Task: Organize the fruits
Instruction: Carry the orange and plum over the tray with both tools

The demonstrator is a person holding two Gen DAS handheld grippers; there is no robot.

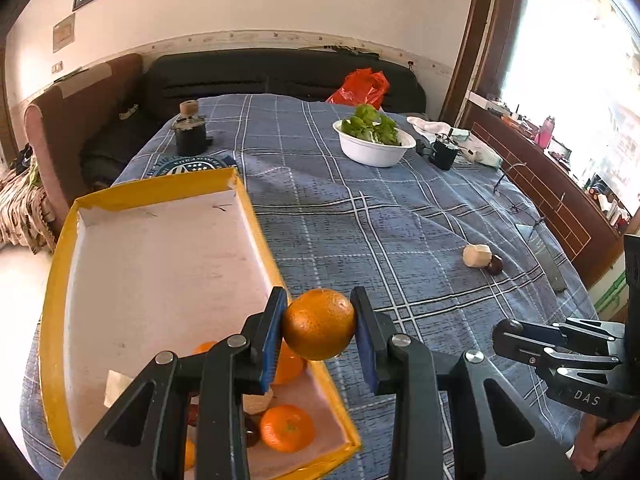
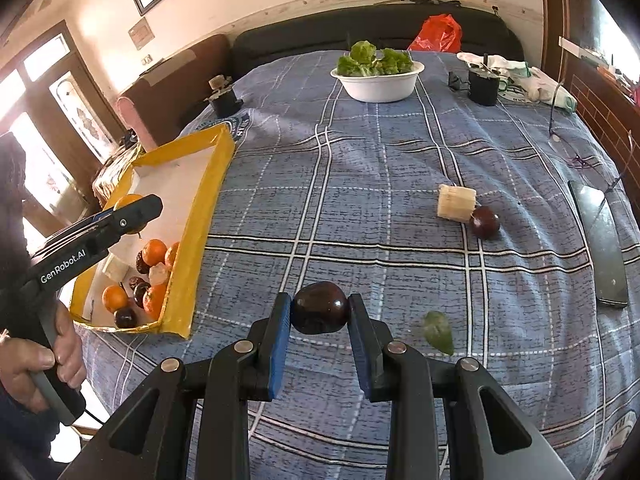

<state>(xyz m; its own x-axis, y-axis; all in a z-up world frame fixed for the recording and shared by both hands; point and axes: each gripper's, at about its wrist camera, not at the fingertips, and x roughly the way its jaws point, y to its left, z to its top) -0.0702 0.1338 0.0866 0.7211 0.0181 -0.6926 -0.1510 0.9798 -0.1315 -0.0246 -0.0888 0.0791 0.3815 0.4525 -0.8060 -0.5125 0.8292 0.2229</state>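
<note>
Your left gripper is clamped on an orange, both blue pads pressed against its sides. You hold it above the right-hand wall of the yellow tray, over the near end where the sorted fruit lies. In the tray's near corner sit several more oranges, a few dark plums and some pale pieces; your gripper body hides much of that pile in the left view, so the count is unclear.

Your right gripper is closed on a dark plum, the pads touching it on both sides, and it hangs over the blue plaid cloth to the right of the tray, well apart from it. A green leaf lies on the cloth just to the right of that gripper.

Still out on the cloth, toward the right side, a pale peeled chunk lies with another plum touching it. A phone rests near the right edge. At the far end stands a white bowl filled with leafy greens, with a small black device to its right and another off to its left, and a red plastic bag behind it. Your hand grips the left tool's handle at the left edge of the right view.
</note>
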